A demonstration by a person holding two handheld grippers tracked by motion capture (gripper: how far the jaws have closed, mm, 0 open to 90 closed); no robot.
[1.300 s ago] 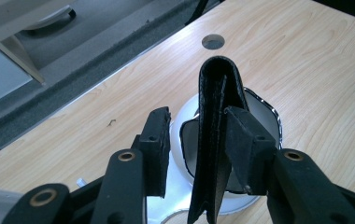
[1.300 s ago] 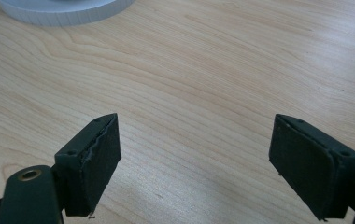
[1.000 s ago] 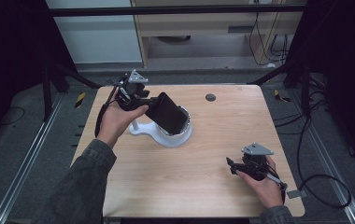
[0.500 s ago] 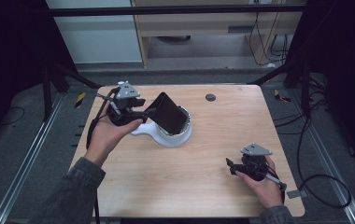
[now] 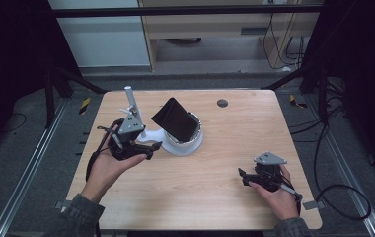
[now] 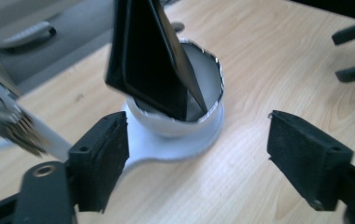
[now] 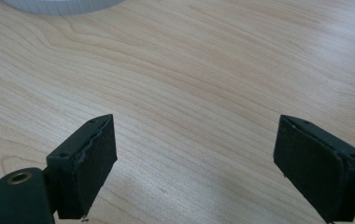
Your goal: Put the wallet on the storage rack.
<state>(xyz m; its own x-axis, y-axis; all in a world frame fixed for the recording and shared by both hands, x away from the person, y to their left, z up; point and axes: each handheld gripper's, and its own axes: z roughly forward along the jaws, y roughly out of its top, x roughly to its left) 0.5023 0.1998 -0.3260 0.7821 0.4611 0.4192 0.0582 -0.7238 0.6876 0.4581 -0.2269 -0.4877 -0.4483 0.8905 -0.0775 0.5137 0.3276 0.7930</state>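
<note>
High view: right claw (image 5: 244,177) sits nearest, low on the desk (image 5: 215,197) at the right front corner, jaws spread and empty, nothing near them. Right gripper view agrees: bare wood between the pads (image 7: 91,163).

Left claw (image 5: 148,148) is mid-desk on the left, just beside the white holder (image 5: 185,143). Its jaws have just been opening and now stand wide; nothing is pinched between them. Left gripper view: the holder's flat base tab lies between the fingers (image 6: 103,163), not pressed.

Black phone (image 5: 175,119) stands tilted in the holder's round cup, lower corner down inside, upper part leaning out over the rim toward the left claw. A white post (image 5: 130,98) rises just behind the left hand.

Beyond: small dark disc (image 5: 222,103) near the far edge, well apart.

Risks, as judged: the phone rests on one corner and looks loosely seated. A nudge from the left claw against the base tab or the phone's overhanging edge could tip it out onto the desk. Closing on the tab instead of the phone would drag the whole holder.
</note>
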